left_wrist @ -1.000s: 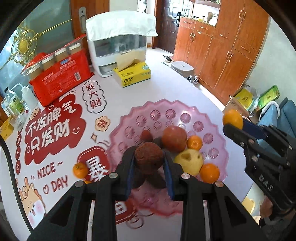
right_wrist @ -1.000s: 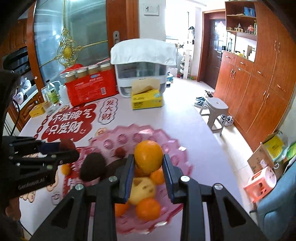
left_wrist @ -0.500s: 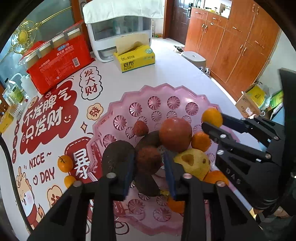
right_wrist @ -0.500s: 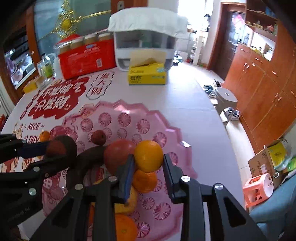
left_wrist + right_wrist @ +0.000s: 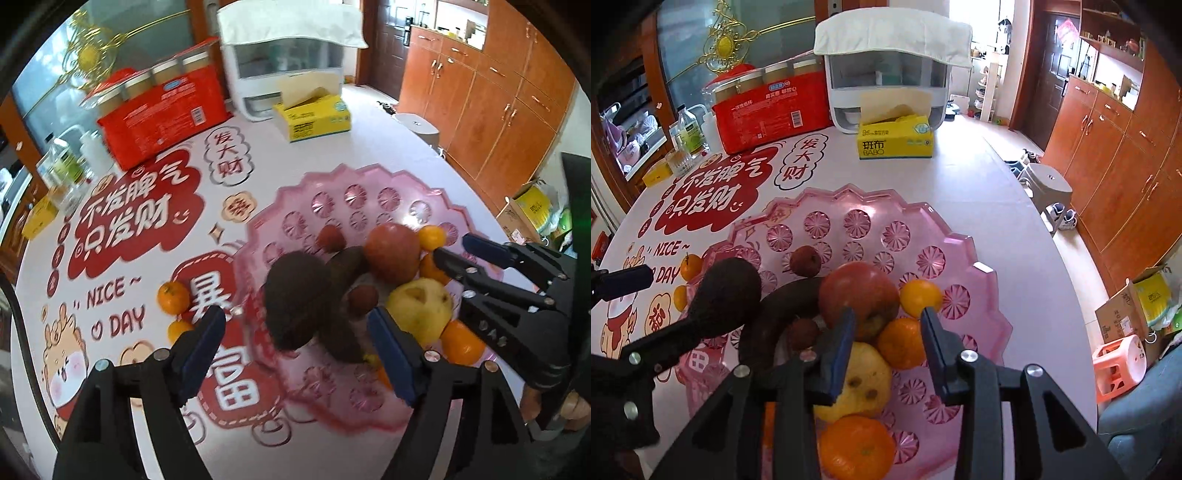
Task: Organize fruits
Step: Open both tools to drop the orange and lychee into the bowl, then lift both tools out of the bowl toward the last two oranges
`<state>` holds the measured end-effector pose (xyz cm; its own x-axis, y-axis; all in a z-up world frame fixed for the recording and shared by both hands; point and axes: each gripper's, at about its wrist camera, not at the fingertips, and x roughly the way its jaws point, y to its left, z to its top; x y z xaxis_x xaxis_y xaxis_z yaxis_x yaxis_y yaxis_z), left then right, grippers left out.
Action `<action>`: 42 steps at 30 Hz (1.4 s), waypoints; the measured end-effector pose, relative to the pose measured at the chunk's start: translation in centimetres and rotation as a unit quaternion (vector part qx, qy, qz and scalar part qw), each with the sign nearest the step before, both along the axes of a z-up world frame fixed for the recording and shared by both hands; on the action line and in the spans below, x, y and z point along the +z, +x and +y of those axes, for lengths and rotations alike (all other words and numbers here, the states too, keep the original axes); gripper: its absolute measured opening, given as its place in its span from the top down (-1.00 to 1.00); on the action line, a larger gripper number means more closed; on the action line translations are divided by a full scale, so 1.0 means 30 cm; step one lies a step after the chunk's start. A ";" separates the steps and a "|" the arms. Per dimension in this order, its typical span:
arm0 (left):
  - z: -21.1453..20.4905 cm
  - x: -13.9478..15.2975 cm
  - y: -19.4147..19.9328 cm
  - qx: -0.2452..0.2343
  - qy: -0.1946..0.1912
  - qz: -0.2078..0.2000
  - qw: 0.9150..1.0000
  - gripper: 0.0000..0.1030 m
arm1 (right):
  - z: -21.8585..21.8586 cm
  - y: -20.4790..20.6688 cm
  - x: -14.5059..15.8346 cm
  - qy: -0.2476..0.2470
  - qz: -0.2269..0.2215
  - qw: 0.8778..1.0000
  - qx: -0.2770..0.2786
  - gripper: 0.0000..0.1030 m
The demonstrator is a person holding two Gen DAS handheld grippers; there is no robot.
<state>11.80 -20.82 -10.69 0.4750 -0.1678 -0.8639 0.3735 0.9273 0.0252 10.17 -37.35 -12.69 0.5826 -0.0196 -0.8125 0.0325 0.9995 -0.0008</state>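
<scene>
The pink fruit tray (image 5: 964, 254) now carries both fruits that were being held a second ago. The small dark red fruit (image 5: 364, 300) lies among the dark avocado-like fruits (image 5: 295, 295), just beyond the left gripper (image 5: 297, 356), whose jaws are opening with nothing pressed between them. The orange (image 5: 921, 297) rests beside the red apple (image 5: 858, 291), above a second orange (image 5: 902, 343) that sits between the fingers of the right gripper (image 5: 886, 354); its jaws are opening too and the pads do not appear to press on anything. Both deliveries look complete. A yellow pear-like fruit (image 5: 862, 380) and a large orange (image 5: 857, 448) fill the near side.

Two small oranges (image 5: 173, 297) remain on the worktop (image 5: 960, 184) left of the tray, probably next to be gathered. The worktop has a white cover with red printed characters, a yellow tissue box (image 5: 895, 134), a red package (image 5: 774, 110) and a white appliance (image 5: 892, 62). Wooden cabinets (image 5: 1108, 147) line the room.
</scene>
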 end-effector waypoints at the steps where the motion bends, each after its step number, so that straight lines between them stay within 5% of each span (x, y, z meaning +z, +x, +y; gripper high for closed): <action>1: 0.023 -0.001 -0.005 0.004 0.004 0.001 1.000 -0.53 | 0.011 -0.009 0.005 -0.001 -0.001 1.000 0.002 0.28; 9: 0.232 0.047 -0.040 -0.007 0.063 -0.026 0.998 -0.53 | 0.099 -0.069 0.067 0.002 -0.019 1.000 0.021 0.28; 20: 0.516 0.111 0.008 -0.076 0.152 -0.080 0.982 -0.53 | 0.379 -0.094 0.179 0.022 -0.049 0.994 0.099 0.28; 30: 0.632 0.029 0.101 -0.070 0.119 -0.059 0.989 -0.53 | 0.687 -0.025 0.073 0.062 -0.010 0.985 0.160 0.28; 42: 0.682 -0.093 0.228 -0.106 0.103 -0.027 0.989 -0.52 | 0.824 0.124 -0.159 0.042 0.047 0.991 0.117 0.28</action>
<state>18.64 -0.36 -13.47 0.4941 -0.0917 -0.8646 0.5511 0.8022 0.2298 13.87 -12.62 -17.46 0.4848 0.1773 -0.8565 -0.1955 0.9764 0.0915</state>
